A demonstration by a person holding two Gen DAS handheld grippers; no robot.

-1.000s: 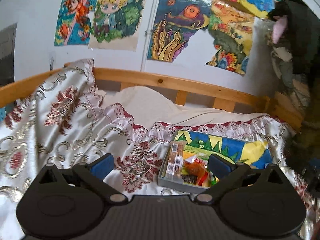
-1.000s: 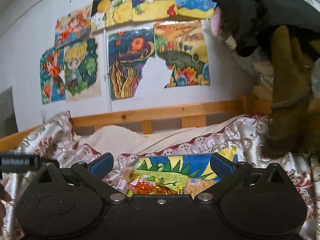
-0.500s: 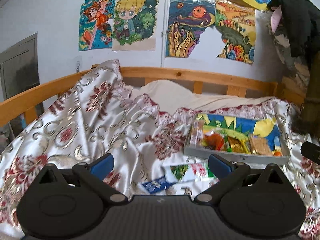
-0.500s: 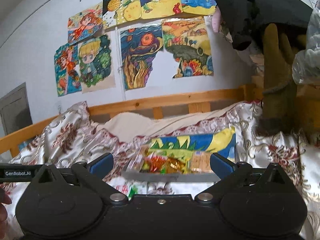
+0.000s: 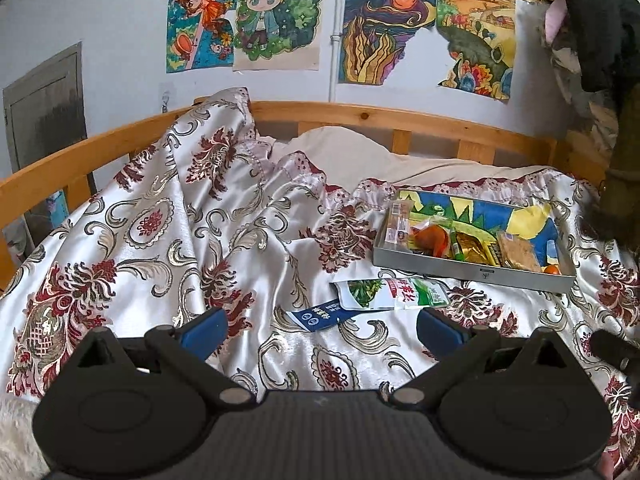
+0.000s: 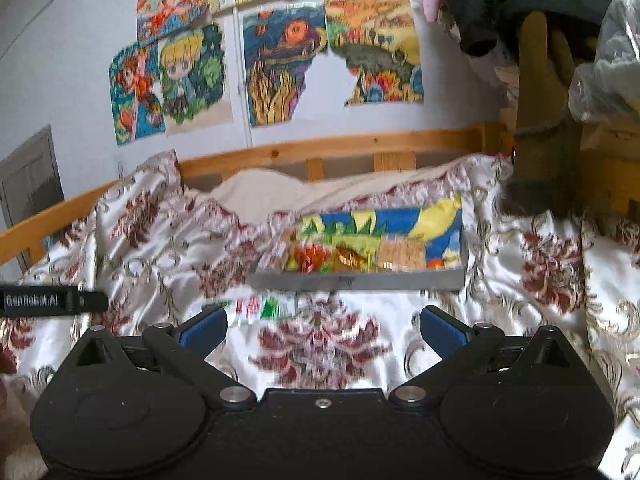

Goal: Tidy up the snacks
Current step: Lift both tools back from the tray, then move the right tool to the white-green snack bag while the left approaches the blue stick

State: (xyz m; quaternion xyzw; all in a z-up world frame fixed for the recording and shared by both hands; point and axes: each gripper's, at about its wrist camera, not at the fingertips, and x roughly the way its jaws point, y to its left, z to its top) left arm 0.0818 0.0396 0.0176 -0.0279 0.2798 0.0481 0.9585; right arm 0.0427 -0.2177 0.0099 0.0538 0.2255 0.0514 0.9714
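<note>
Left wrist view is showing most of the job already done: a grey tray (image 5: 460, 270) is sitting on the bedspread (image 5: 160, 240) at the right of centre, holding a row of snacks. A long wrapped bar (image 5: 398, 224) is lying along its left edge, then an orange packet (image 5: 432, 238), a gold wrapper (image 5: 470, 246), a square of crackers (image 5: 518, 252) and a small orange item (image 5: 552, 269) in the lower right corner.

Two packets are lying outside it, lower in the frame and just in front of the tray's near wall: a green and white pouch (image 5: 390, 294) and, touching its lower left corner, a small blue packet (image 5: 320, 314). Judging by this, these two are what is left to put away, and the tray is showing bare painted floor along its far half to take them.

Neither tool is carrying anything. The left hand-held gripper (image 5: 320, 330) is hovering with its blue pads spread wide, the blue packet lying just beyond the gap. In the right wrist view, which is blurred, the right hand-held gripper (image 6: 322, 330) is likewise gaping wide and empty, pointing at the tray (image 6: 352, 280) in mid frame, with the pouch (image 6: 260, 308) showing as a smear just beyond its left pad.
</note>
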